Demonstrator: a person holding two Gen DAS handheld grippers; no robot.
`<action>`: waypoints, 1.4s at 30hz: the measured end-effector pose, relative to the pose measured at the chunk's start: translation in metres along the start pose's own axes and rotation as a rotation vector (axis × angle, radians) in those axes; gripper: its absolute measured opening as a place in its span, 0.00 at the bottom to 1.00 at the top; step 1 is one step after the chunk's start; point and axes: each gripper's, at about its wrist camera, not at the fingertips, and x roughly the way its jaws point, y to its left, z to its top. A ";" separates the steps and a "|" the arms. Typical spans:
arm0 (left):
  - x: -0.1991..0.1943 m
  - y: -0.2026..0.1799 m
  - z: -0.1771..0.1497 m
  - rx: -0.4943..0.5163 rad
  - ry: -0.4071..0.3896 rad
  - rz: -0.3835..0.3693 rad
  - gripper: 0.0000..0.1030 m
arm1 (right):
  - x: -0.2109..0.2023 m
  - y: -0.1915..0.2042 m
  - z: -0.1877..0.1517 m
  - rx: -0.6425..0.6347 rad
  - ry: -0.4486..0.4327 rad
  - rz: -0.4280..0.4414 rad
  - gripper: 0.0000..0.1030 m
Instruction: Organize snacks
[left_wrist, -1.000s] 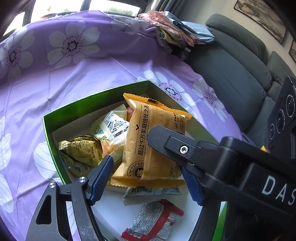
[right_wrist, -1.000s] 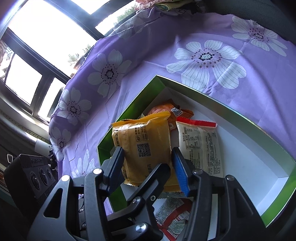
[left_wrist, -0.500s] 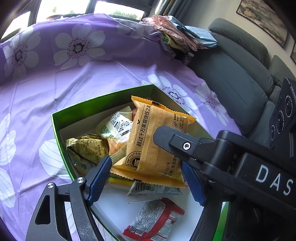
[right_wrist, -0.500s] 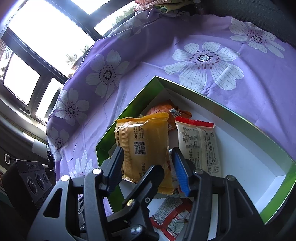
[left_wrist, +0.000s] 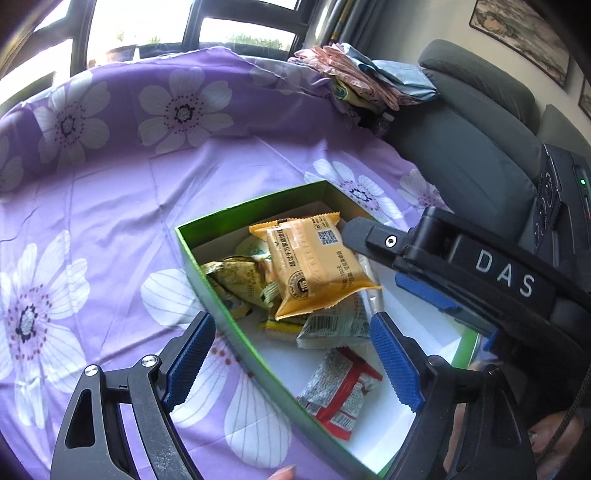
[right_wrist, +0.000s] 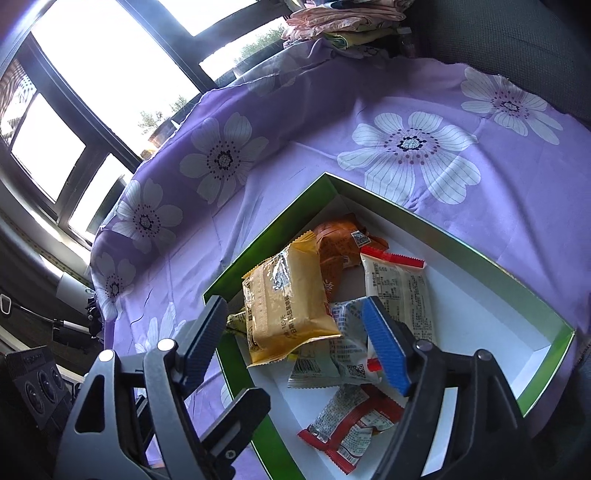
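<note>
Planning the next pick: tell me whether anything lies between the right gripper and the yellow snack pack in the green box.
Nothing visible does. The right gripper has just opened its jaws, with the yellow snack pack lying free just ahead of them on other packets in the green box.

I see a lilac cloth (left_wrist: 155, 192) printed with large white flowers, each with a dark dotted centre. On it, the box (left_wrist: 207, 266) is bright green outside and white inside. Its packets: one orange-yellow (left_wrist: 314, 266), one olive-gold and crinkled (left_wrist: 236, 277), one red and white with black print (left_wrist: 343, 395), one cream with a red top edge (right_wrist: 399, 284), one deep orange (right_wrist: 340, 243). The pads (left_wrist: 395, 365) on my grippers are blue on black frames. The sofa (left_wrist: 465, 155) is grey-green.
</note>
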 end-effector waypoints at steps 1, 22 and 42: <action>-0.006 0.002 -0.001 0.013 -0.001 -0.003 0.84 | -0.001 0.001 0.000 -0.003 -0.006 -0.001 0.80; -0.064 0.043 -0.009 -0.088 -0.115 0.012 0.96 | -0.034 0.044 -0.018 -0.143 -0.117 -0.108 0.96; -0.065 0.039 -0.012 -0.051 -0.098 -0.004 0.96 | -0.049 0.055 -0.025 -0.183 -0.169 -0.168 0.99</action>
